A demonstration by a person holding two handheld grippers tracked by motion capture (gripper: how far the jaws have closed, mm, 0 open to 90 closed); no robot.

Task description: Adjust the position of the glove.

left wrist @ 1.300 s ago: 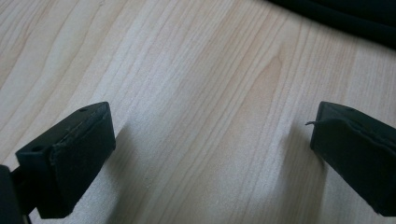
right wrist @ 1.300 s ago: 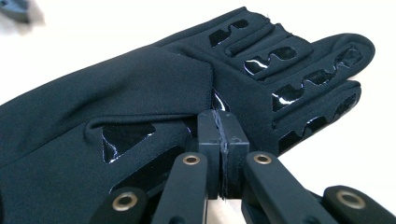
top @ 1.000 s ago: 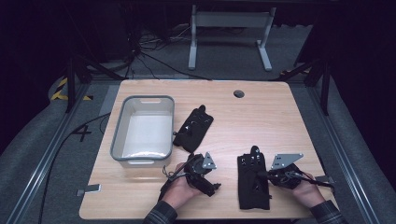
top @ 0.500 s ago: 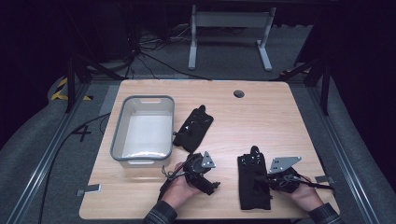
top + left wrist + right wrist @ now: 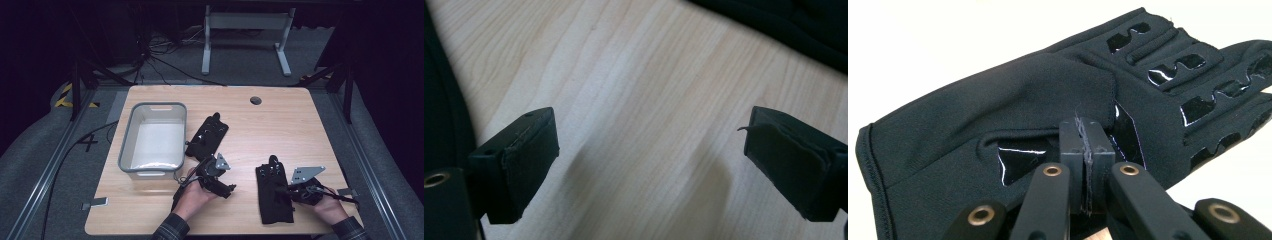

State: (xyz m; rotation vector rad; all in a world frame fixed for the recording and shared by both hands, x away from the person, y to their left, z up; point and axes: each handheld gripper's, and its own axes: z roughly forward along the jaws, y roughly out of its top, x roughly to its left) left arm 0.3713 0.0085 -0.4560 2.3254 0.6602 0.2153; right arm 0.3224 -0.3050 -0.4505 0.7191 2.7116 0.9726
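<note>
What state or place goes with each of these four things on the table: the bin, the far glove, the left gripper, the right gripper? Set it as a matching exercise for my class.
Column one:
1. grey bin
2. far glove
3. left gripper
4. right gripper

Column two:
A. jaws pressed together against the near glove
B. jaws wide apart over bare wood
C. lies right beside the bin
D. stands at the table's left, nothing visible inside

Pairs: 1-D, 2-C, 3-B, 4-A

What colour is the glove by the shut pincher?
The glove is black, with shiny black patches on its fingers and back. The right gripper view shows it best.
</note>
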